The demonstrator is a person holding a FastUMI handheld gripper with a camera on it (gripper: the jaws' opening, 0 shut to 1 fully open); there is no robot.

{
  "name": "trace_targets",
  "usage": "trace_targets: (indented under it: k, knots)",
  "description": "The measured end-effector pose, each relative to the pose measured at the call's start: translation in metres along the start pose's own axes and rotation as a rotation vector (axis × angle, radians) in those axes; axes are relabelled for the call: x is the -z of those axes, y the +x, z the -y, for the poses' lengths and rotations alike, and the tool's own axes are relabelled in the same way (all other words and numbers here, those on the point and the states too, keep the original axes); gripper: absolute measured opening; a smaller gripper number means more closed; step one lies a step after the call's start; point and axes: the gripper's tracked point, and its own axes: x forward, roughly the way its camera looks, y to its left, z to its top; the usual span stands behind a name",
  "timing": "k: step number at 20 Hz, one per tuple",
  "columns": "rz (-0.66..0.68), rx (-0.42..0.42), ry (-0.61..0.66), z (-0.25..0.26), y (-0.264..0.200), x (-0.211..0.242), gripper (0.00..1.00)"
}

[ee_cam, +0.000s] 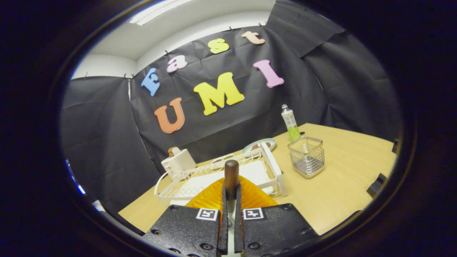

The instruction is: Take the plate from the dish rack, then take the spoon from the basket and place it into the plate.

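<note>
Claw (231, 200) fingers sit nearly together, clamped on a spoon (231, 176) whose dark rounded wooden handle stands up between them. Directly beneath and ahead of my fingers lies an orange ribbed plate (214, 196), resting on the wooden table (342, 178); whether the spoon's bowl touches it I cannot tell, since my fingers cover that part. Beyond the plate stands a white wire dish rack (271, 164), tilted in my view. Beside the rack, well apart from my fingers, is a square wire mesh basket (307, 157). Behind the basket stands a clear bottle (290, 123) with green liquid. Near the rack's far corner lies a pale green dish (262, 144). On the rack's other side sits a white boxy container (178, 162).
</note>
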Motion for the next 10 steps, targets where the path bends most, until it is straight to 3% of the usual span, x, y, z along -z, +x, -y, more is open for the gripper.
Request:
trace_targets:
  k: [6,10]
  knots:
    - [-0.042,0.031,0.042,0.023,0.007,0.011,0.12]
    - [-0.078,0.08,0.02,0.048,0.014,0.018,0.2]
